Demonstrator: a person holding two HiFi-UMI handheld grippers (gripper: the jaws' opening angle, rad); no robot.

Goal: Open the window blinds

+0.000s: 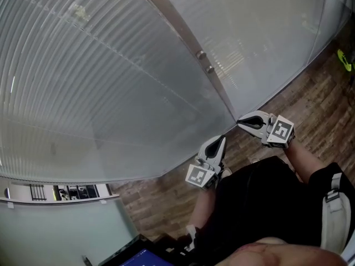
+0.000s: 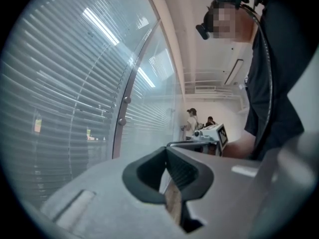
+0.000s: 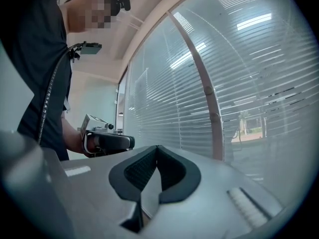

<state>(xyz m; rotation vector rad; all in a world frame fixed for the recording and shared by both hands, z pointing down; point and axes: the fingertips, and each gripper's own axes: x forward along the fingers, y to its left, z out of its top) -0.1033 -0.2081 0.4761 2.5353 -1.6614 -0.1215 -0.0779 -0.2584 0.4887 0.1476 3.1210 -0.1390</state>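
floor (image 1: 316, 98): wood planks | glass panels (image 1: 266, 32), metal post (image 1: 191, 51) | far wall (image 2: 234, 116): white

The left grey two-jaw gripper (image 1: 220, 142) and the right grey two-jaw gripper (image 1: 244, 122) are held level in front of the torso, near each other but apart. Both sets of jaws are closed tip to tip, with nothing between them. The bare left forearm (image 1: 203, 209) and right forearm (image 1: 300, 157) extend behind them.

An office: glass partition walls (image 1: 260, 43) backed by slatted blinds (image 1: 83, 93) fill the upper frame, wood-plank floor (image 1: 313, 101) at right, people (image 2: 191, 122) standing beyond
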